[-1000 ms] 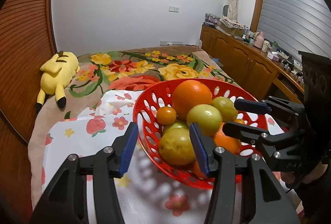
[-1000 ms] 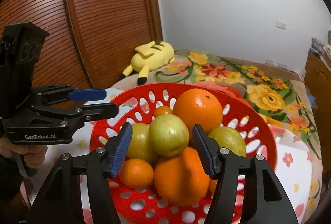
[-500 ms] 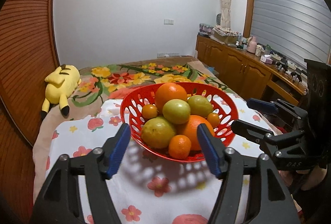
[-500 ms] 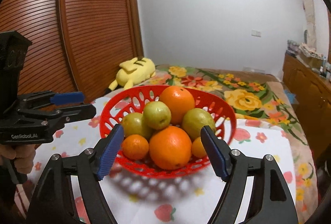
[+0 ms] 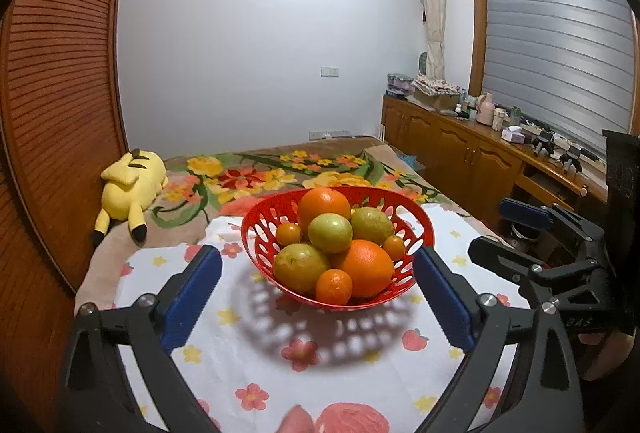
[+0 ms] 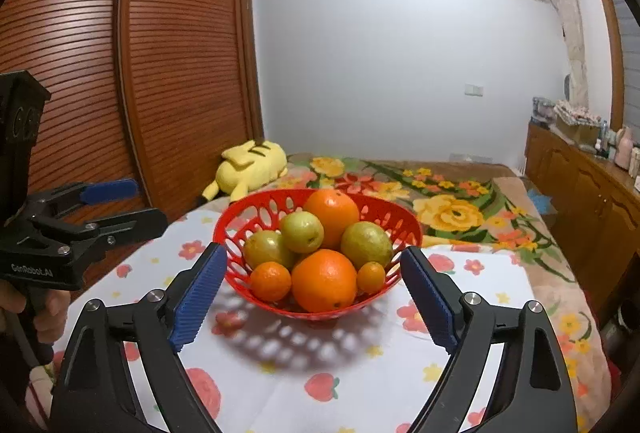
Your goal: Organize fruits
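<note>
Blue ribbed pads line the fingers of both tongs, and both pairs now stand spread wide with nothing between them. The left gripper (image 5: 318, 297) has drawn back from the fruit: a second ago its pads sat right against the green fruit at the near rim, and now the whole red basket (image 5: 256, 245) fits in the gap between them, well clear of either pad. The right gripper (image 6: 310, 297) has done the same; it had been pushed in among the pile, and now it is released and pulled away, its jaws further apart than before.

The basket sits on the white flowered cloth (image 5: 256, 353), throwing a dappled shadow toward the tongs. In it are heaped two large oranges (image 5: 366, 267), three green fruits (image 5: 330, 233) and small mandarins (image 5: 334, 287), piled as they were a moment earlier.

From the left wrist view the right gripper shows at the right edge; from the right wrist view the left gripper (image 6: 116, 203) is at the left, gripped by a hand (image 6: 44, 313).

Beyond lies a floral bedspread (image 6: 460, 209) with a yellow plush toy (image 5: 130, 189) by the slatted wooden wardrobe (image 6: 160, 73).
</note>
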{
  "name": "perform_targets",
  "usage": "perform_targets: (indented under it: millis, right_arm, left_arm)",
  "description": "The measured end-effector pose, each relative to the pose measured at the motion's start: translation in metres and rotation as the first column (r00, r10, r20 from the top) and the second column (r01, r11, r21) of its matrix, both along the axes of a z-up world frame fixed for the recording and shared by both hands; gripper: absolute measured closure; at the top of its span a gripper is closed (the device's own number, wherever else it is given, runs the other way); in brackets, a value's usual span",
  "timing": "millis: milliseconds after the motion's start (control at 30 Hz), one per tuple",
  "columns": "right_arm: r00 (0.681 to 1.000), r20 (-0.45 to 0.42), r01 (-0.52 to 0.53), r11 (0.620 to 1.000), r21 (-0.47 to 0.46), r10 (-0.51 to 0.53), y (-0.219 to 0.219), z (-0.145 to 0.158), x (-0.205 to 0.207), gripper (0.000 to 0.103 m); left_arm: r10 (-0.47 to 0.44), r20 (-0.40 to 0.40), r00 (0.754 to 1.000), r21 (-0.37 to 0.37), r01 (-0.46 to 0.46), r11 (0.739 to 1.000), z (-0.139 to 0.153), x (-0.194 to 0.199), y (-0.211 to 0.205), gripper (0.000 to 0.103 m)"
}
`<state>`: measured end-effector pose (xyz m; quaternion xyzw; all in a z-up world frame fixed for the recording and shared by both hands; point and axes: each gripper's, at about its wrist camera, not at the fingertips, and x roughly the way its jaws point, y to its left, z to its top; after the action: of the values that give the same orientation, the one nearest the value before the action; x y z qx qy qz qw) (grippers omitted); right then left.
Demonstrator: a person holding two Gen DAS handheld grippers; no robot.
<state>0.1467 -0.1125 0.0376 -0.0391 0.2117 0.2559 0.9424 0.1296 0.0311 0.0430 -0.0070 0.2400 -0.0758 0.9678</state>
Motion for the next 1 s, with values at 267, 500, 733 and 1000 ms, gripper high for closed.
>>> perform_targets:
  millis: [267,500,733,1000]
  right_arm:
    - [0.999,0.046,0.022,0.999,0.023,-0.023,-0.012,0.014,-0.019,0.01]
    - [0.996,0.071,0.055,0.998,0.02,-0.056,-0.019,0.02,-0.033,0.01]
    - [0.992,0.08,0.098,0.995,0.021,-0.099,-0.022,0.024,-0.05,0.01]
    - [0.99,0.066,0.126,0.992,0.028,-0.128,-0.03,0.016,-0.065,0.01]
  left_arm:
    - [0.041,0.02,0.999,0.027,-0.042,0.999,0.005,-0.016,-0.006,0.005]
    - [0.043,0.027,0.999,0.024,-0.044,0.999,0.004,-0.029,-0.012,0.005]
    - [0.058,0.04,0.998,0.018,-0.058,0.998,0.004,-0.047,-0.013,0.005]
    - [0.062,0.036,0.997,0.008,-0.062,0.998,-0.003,-0.065,-0.013,0.005]
